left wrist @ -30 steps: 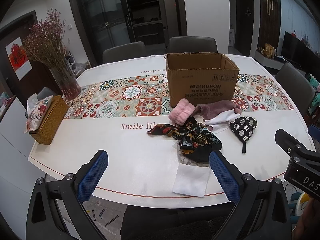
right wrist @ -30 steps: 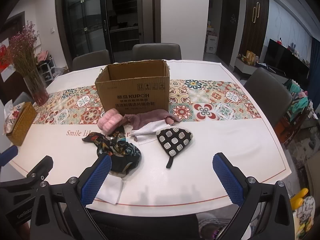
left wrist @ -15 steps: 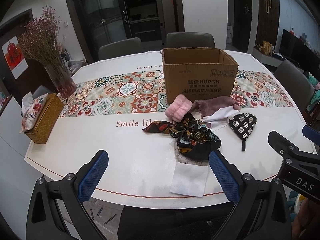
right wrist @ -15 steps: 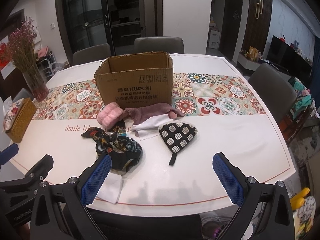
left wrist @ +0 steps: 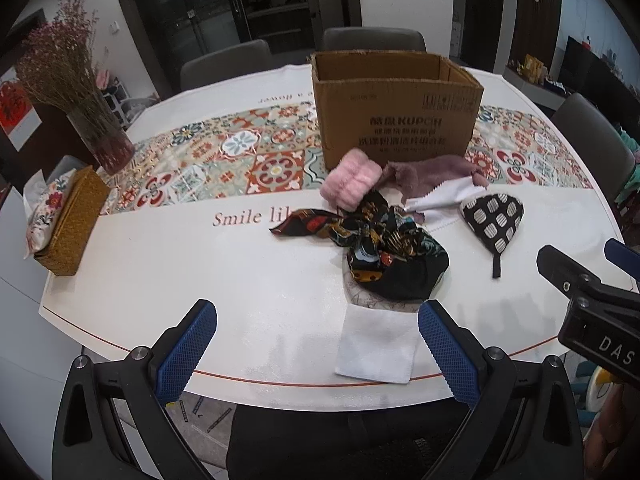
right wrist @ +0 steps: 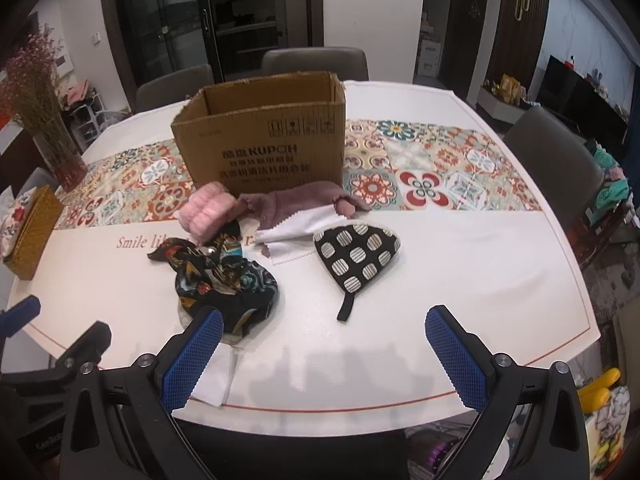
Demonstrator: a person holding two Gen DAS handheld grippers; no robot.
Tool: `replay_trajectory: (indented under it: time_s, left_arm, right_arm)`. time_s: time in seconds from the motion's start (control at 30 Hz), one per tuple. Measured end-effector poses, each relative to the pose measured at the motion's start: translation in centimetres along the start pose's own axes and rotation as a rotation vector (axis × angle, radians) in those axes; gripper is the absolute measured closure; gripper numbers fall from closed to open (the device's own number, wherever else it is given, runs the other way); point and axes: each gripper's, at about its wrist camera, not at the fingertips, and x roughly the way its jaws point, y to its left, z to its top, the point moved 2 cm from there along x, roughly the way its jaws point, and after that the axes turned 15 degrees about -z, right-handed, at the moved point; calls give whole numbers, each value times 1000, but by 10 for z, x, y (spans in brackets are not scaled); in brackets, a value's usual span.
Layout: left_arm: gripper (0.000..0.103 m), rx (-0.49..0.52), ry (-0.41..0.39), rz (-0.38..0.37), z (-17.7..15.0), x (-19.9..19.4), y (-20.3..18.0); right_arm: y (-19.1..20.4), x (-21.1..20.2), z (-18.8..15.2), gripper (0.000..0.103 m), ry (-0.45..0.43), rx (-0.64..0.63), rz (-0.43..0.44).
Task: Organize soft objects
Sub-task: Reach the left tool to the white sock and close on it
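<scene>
An open cardboard box [left wrist: 396, 120] [right wrist: 264, 148] stands mid-table. In front of it lie a pink fluffy roll [left wrist: 352, 178] [right wrist: 208, 212], a mauve cloth [left wrist: 432, 172] [right wrist: 296, 206], a thin white cloth [left wrist: 440, 196] [right wrist: 300, 228], a black patterned scarf [left wrist: 380, 248] [right wrist: 224, 276], a black pouch with white dots [left wrist: 494, 216] [right wrist: 356, 256] and a white folded square [left wrist: 378, 346] [right wrist: 216, 376] at the near edge. My left gripper [left wrist: 318, 348] is open over the near edge, the square by its right finger. My right gripper [right wrist: 326, 356] is open, empty, short of the pouch.
A vase of dried flowers [left wrist: 96, 120] and a wicker tissue box [left wrist: 72, 224] stand at the table's left. Grey chairs [right wrist: 316, 62] ring the white table [left wrist: 160, 272], which has a patterned runner [left wrist: 240, 152]. A person's dark clothing shows below the near edge.
Both grippers have moved forward and a little lower toward the table; the cloths and the box look nearer. Both stay open. Nothing on the table has moved.
</scene>
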Motion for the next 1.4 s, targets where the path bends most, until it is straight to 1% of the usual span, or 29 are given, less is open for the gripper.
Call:
replay_trajectory:
  time_s: [0.27, 0.37, 0.6, 0.9, 1.0, 1.13, 1.2, 1.27, 1.4]
  left_arm:
    - [0, -9, 103, -38, -4, 33, 1]
    - [0, -16, 129, -49, -6, 43, 2]
    - [1, -34, 214, -91, -13, 68, 3]
    - [2, -64, 313, -115, -23, 101, 6]
    - [5, -69, 343, -120, -26, 111, 6]
    - [8, -71, 372, -119, -29, 124, 7]
    - [13, -75, 395, -123, -30, 131, 8]
    - [20, -81, 418, -128, -32, 139, 8]
    - [25, -85, 452, -138, -35, 151, 8]
  right_arm:
    - [4, 30, -2, 1, 69, -3, -2]
    - [6, 39, -3, 1, 88, -4, 0]
    - [10, 56, -7, 1, 133, -12, 4]
    - [17, 76, -12, 1, 183, -26, 12]
    - [18, 85, -13, 1, 201, -28, 4]
    - [19, 94, -11, 1, 194, -35, -26]
    - [20, 100, -10, 1, 198, -38, -32]
    - [20, 105, -10, 1, 211, -41, -33]
    - [21, 114, -11, 1, 239, -41, -34]
